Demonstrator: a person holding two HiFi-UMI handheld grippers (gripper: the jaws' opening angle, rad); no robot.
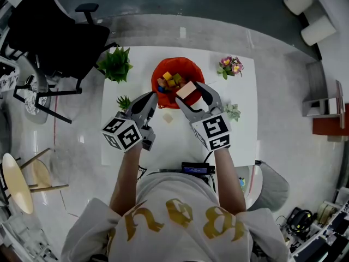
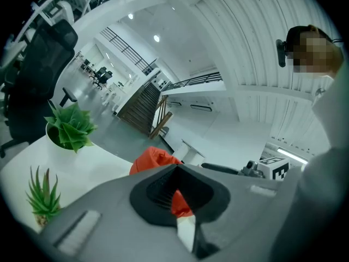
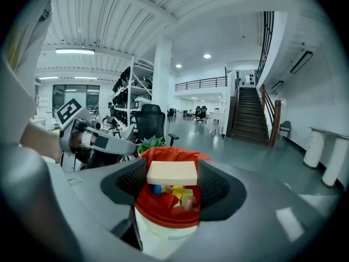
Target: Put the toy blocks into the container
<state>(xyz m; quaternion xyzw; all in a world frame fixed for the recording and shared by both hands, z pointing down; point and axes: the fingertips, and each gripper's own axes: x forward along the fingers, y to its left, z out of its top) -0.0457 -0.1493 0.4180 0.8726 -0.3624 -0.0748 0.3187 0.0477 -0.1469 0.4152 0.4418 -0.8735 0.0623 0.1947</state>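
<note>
Here, my right gripper (image 1: 189, 94) clamps a cream block (image 1: 186, 89) over the red container (image 1: 161, 70) of toy blocks (image 1: 170, 81); my left gripper (image 1: 148, 99) hangs closed, empty, beside it.

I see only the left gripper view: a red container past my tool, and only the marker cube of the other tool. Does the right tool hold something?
Observer: Yes. The right tool grips a beige block between its jaws.
Operator: Where is this block relative to the container?
Observer: In the head view it sits over the near edge of the red container, not yet let go.
Operator: Does any block lie on the table?
Observer: One pale block lies on the white table, close to the container, on the person's side of it.
</note>
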